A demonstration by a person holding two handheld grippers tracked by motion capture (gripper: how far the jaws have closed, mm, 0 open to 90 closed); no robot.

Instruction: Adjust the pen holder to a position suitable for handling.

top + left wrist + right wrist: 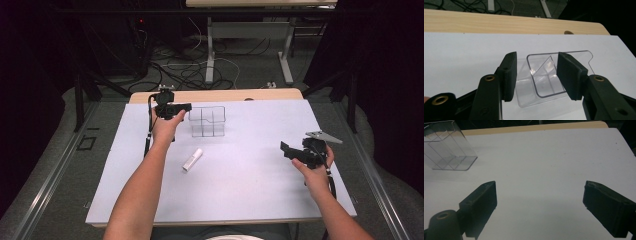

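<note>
Clear plastic box (544,75) with inner dividers stands upright toward the far side of the white desk (250,165). Left tool (536,75) sits spread around its near corner, pads not pressing it. Right tool (540,207) hovers wide apart over bare desk, well away.

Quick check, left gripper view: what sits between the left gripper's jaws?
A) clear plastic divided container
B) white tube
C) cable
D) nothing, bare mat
A: in the left gripper view the clear divided container stands between the left gripper jaws, which straddle a corner; pads not visibly pressing it.
</note>
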